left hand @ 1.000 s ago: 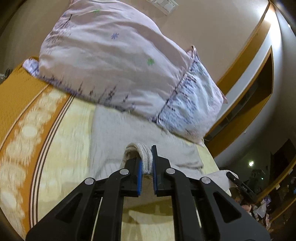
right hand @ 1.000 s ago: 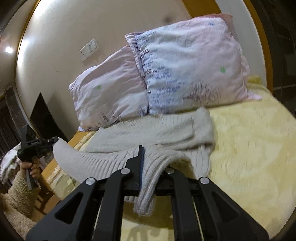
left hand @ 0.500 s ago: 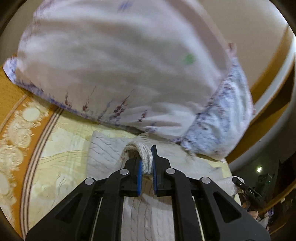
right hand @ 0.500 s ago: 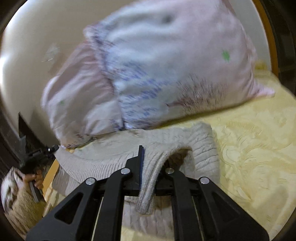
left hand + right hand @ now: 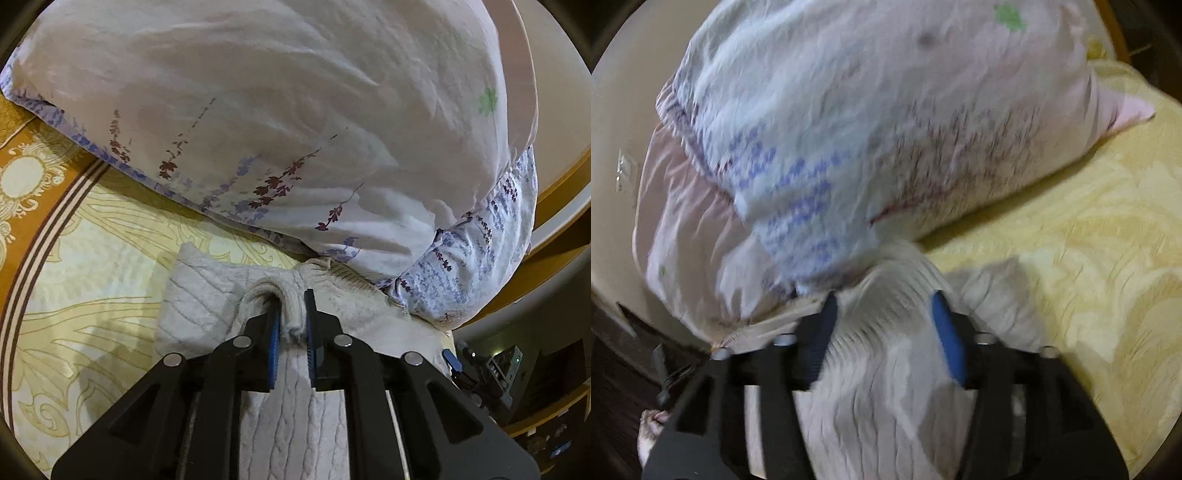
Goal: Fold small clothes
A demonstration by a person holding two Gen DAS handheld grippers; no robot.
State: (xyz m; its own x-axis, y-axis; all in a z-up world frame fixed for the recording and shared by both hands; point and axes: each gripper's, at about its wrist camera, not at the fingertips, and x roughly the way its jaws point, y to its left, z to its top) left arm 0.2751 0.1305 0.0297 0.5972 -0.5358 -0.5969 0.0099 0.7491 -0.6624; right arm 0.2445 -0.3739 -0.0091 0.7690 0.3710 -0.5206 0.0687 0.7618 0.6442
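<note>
A light grey cable-knit sweater lies on the yellow bedspread, its far edge against the pillows. My left gripper is shut on a bunched fold of the sweater, low over the garment. In the right wrist view the sweater lies between the spread fingers of my right gripper, which is open; that view is blurred by motion. The blue pads stand apart on either side of the knit.
Two large pale floral pillows fill the far side, close in front of both grippers; they also show in the right wrist view. Yellow patterned bedspread with an orange border lies left. Wooden headboard is right.
Both grippers have moved forward and down toward the pillows, carrying the sweater's edge over the garment. The right gripper, shut on the sweater before, has opened.
</note>
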